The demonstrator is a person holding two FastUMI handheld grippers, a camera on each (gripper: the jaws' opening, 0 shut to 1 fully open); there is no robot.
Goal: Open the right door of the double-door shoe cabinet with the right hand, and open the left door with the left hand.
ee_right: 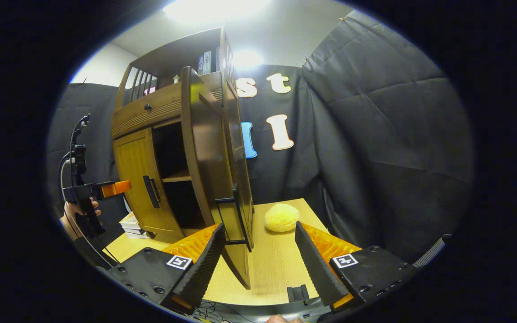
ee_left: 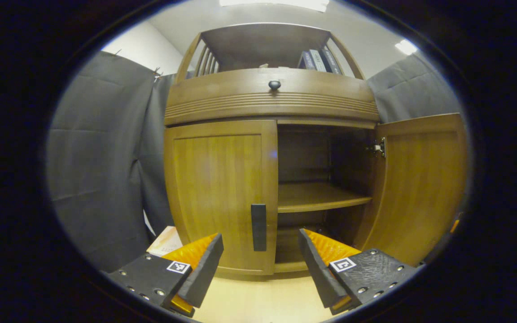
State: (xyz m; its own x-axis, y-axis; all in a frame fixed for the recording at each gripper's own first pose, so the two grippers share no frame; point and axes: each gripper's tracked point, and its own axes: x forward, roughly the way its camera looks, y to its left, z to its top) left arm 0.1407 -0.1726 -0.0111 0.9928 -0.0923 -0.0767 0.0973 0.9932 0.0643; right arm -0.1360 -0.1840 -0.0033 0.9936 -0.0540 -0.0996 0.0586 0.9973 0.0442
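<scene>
The brown wooden double-door shoe cabinet [ee_left: 272,148] has smooth, grained panels, a ribbed band under a drawer with a round dark knob [ee_left: 274,84], and a slatted open shelf on top holding a few upright books [ee_left: 319,59]. Its flat-panelled left door [ee_left: 222,193] is closed, with a dark rectangular bar handle [ee_left: 258,227] near its inner edge. The right door [ee_left: 420,179] stands swung wide, baring a metal hinge [ee_left: 378,147] and one plain inner shelf [ee_left: 317,197].

The cabinet stands on a pale wood-grain tabletop [ee_right: 276,264], with creased black cloth walls [ee_left: 101,152] around it. A fuzzy yellow ball [ee_right: 281,217] lies on the table to the cabinet's right.

The left gripper [ee_left: 260,255] holds its fingers wide apart, gripping nothing, short of the left door's handle. The right gripper [ee_right: 258,255] is also spread wide; the open door's edge and dark handle [ee_right: 236,220] stand between its fingers without touching either. In the right gripper view a hand [ee_right: 72,217] holds the left gripper at the far left edge. The cabinet's deep interior is dark and hard to make out.
</scene>
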